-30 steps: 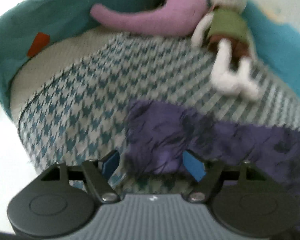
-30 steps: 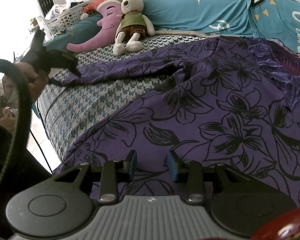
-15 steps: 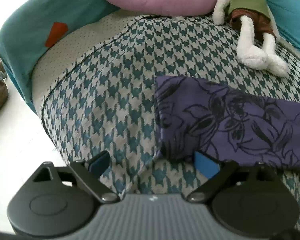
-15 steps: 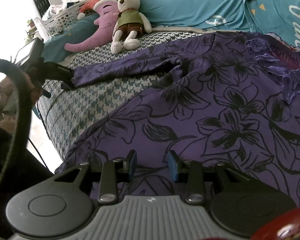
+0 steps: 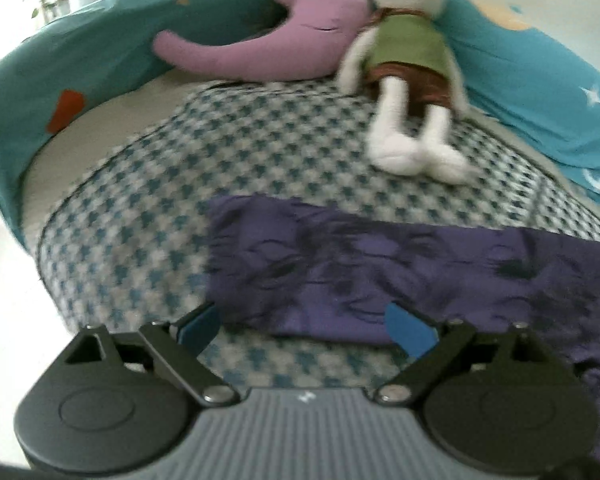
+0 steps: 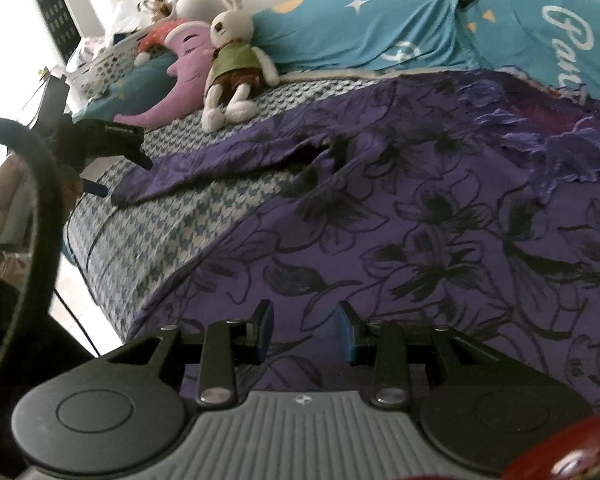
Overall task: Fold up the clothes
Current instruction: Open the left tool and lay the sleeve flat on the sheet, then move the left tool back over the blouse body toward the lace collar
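Currently, a purple garment printed with black flowers is lying spread across a bed covered by a blue-and-white houndstooth blanket. One long sleeve is stretching away from the garment's body toward the bed's corner. The left gripper is hovering just before the sleeve's end, its blue-padded fingers spread wide and gripping nothing. The right gripper is hanging over the garment's near hem, fingers parted with a gap between them, empty as well. Judging by the many ripples and creases, the fabric is thin, light and limp, likely to sag and slide when lifted; the sleeve's cuff edge looks like the sensible place to pinch. Beyond the sleeve, a white stuffed rabbit and a pink moon cushion are resting against teal pillows, leaving bare blanket between them and the sleeve.
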Action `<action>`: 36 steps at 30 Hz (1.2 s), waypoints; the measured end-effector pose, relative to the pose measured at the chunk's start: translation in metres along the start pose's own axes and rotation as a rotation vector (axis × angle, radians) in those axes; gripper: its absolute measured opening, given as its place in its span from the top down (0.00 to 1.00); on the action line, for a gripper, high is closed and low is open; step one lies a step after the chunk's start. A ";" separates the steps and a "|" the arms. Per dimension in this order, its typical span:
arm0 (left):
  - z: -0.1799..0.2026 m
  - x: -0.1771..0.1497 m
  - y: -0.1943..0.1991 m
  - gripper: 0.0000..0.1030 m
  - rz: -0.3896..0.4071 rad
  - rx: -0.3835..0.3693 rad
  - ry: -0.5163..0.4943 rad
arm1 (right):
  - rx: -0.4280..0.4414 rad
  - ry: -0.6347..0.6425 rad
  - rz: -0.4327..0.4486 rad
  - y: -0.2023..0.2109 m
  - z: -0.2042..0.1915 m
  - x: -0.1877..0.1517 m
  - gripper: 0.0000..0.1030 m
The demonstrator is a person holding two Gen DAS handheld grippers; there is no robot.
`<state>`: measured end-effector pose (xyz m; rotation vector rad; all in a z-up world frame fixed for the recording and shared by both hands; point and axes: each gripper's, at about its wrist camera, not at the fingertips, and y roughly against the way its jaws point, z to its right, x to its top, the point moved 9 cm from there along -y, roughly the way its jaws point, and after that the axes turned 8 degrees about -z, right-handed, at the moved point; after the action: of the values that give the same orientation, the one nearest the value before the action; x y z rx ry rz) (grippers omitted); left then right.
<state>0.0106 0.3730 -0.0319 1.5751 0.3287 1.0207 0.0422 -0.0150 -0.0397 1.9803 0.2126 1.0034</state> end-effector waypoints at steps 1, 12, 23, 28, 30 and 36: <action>0.007 0.000 0.001 0.09 0.001 -0.015 -0.009 | -0.004 -0.008 0.007 0.002 0.002 0.001 0.67; 0.071 -0.007 0.012 0.06 0.007 -0.182 -0.051 | -0.036 -0.075 0.032 0.009 0.020 0.005 0.67; 0.125 -0.018 -0.002 0.06 -0.028 -0.214 -0.100 | -0.030 -0.105 0.038 0.010 0.026 0.007 0.67; 0.147 -0.021 -0.007 0.06 -0.025 -0.215 -0.136 | -0.031 -0.115 0.040 0.013 0.027 0.006 0.67; 0.154 -0.024 -0.010 0.06 -0.029 -0.207 -0.153 | -0.033 -0.114 0.043 0.015 0.028 0.005 0.67; 0.165 -0.034 -0.022 0.06 -0.059 -0.169 -0.184 | -0.030 -0.115 0.053 0.023 0.029 0.005 0.67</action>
<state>0.1224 0.2474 -0.0578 1.4839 0.1567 0.8293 0.0613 -0.0448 -0.0279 2.0186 0.0819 0.9180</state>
